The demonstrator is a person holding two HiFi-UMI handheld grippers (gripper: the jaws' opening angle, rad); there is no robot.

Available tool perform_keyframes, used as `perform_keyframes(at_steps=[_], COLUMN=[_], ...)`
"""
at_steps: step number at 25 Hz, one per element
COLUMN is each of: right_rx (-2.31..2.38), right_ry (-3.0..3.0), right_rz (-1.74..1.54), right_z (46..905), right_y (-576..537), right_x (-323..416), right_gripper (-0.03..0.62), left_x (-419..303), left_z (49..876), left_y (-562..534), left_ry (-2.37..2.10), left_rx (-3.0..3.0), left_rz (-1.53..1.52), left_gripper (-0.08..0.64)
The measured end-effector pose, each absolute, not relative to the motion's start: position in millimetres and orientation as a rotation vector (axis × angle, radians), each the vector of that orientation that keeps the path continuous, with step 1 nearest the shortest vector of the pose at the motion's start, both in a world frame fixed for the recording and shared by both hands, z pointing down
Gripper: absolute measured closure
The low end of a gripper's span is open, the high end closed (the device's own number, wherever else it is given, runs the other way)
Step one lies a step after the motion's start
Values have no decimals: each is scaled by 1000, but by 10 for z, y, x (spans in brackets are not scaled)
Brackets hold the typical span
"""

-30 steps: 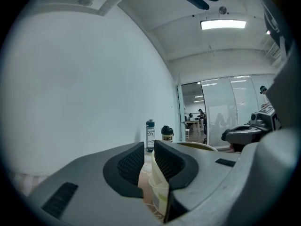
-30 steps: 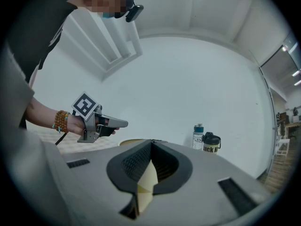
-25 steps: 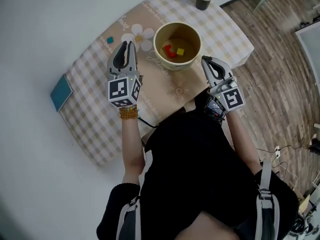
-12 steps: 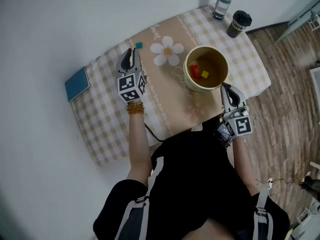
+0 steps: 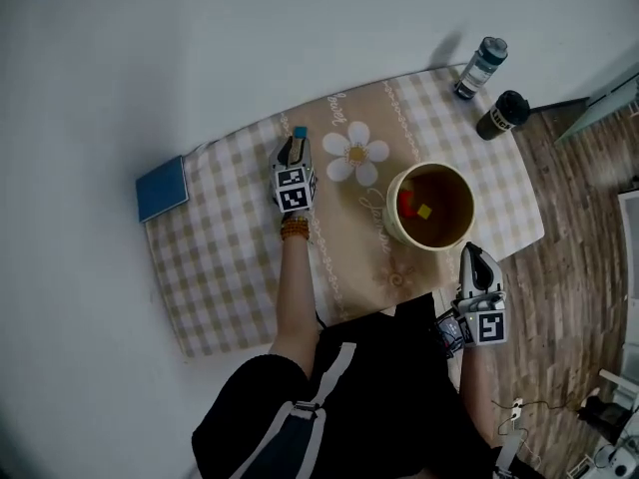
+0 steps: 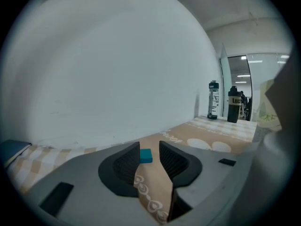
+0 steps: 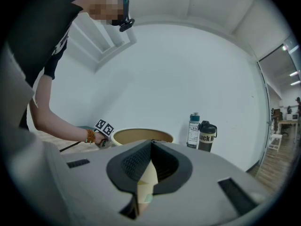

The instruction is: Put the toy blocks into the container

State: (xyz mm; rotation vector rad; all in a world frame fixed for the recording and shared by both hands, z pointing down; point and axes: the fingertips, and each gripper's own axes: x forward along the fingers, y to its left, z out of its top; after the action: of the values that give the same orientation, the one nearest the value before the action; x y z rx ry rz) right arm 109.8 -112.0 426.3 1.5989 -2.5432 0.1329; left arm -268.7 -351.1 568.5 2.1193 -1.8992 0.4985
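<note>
A teal block [image 5: 300, 132] lies on the checked cloth near the wall. My left gripper [image 5: 297, 147] reaches out to it. In the left gripper view the teal block [image 6: 146, 156] sits in the gap just past the tips of the left gripper [image 6: 149, 145]. Its jaws have just been opening and the pads do not press on the block. The tan bowl [image 5: 399, 230] holds a red block [image 5: 406, 204] and a yellow block [image 5: 424, 211]. My right gripper [image 5: 474, 256] hangs at the table's front edge, below the bowl, and the right gripper [image 7: 151, 144] is shut and empty.
A blue book [image 5: 163, 189] lies at the table's left end. A bottle [image 5: 480, 66] and a black mug [image 5: 502, 114] stand at the far right corner. The wall runs close behind the table. Wooden floor lies to the right.
My left gripper has travelled out across the cloth to the teal block and its jaws have spread. The right gripper has drawn back from the bowl's side towards the front edge.
</note>
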Motion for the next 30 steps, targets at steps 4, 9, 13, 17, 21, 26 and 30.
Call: perform_keyframes(at_steps=[4,9,13,17,21,26,30], right_rx=[1589,1574,1563,1543,1525,1525,1503], right_ry=[-2488,-2481,-2478,-2478,-2472,-2457,-2468], right_rz=[90,114,116,88,85,106,82], right_z=[4762,4716,4763,4829,4813,4876,4867], right_y=[-1215,-1370,-1371,-1331,-1313,-1289,-1318], right_x=[1024,1158,1134,1038,1051,1134,1131], right_gripper=[594,594,594,594,594,594,594], left_x=[-2793,-2729,-2589,-2647,-2538,-2643,-2734], left_z=[6377,6277,6266,6509,6764,6721,6770], left_y=[-3815,-3915,-3915,-3856,-4035,-4134,-4147], left_ry=[-1909,-1908,-1806,-1787,-1573,-1589,-1673], left_rx=[2103,2118,2223,2199,2151,2058,2073], left_rz=[409,394,319,491,995,874,880], left_gripper=[433,423,474,488,324,324,349])
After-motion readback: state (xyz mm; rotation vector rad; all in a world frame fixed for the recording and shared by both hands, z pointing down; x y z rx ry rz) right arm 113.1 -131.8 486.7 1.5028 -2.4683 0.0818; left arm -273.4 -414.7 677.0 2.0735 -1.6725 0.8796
